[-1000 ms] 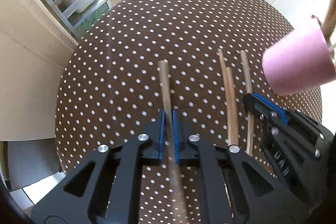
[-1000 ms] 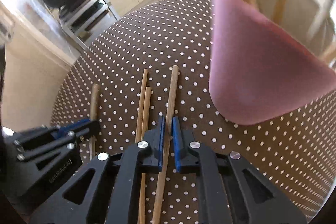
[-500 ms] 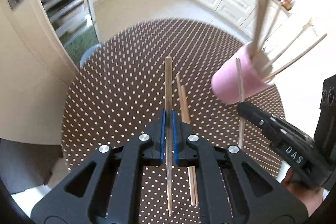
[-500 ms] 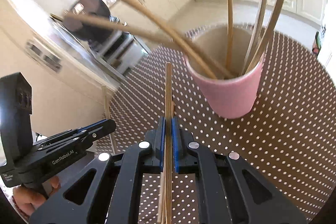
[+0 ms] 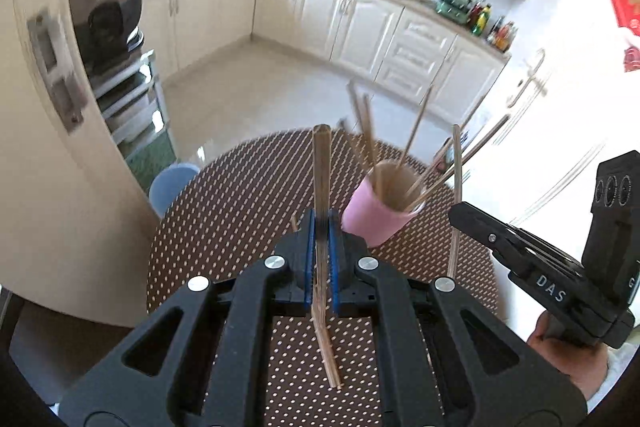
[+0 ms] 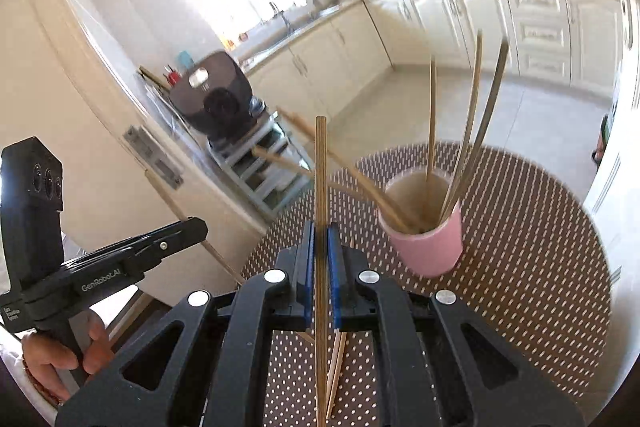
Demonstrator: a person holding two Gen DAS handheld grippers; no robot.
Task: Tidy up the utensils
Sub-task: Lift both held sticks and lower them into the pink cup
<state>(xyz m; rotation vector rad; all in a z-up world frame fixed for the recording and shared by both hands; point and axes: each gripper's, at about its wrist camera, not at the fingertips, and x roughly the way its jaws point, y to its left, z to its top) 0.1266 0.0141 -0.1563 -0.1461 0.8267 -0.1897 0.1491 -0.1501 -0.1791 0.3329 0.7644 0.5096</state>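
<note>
My left gripper point(image 5: 320, 227) is shut on a wooden chopstick point(image 5: 321, 167), held in the air above the brown dotted table point(image 5: 224, 211). Just right of its tip stands a pink cup point(image 5: 374, 215) with several chopsticks leaning in it. My right gripper point(image 6: 320, 235) is shut on another chopstick point(image 6: 320, 167), left of and nearer than the pink cup point(image 6: 428, 251). Two more chopsticks point(image 6: 338, 359) lie on the table below it. Each view shows the other gripper point(image 5: 456, 215) point(image 6: 200, 225) beside it, holding its stick.
The round table point(image 6: 540, 227) ends just beyond the cup. A blue stool point(image 5: 172, 183) stands at its far left edge. A metal rack point(image 5: 132, 99) with a dark appliance is by the wall, and white kitchen cabinets point(image 5: 360, 27) lie past open floor.
Both grippers have risen from the table, each lifting a chopstick, and tilted up. The cup now appears lower and farther, seen from above. Two chopsticks stayed on the table.
</note>
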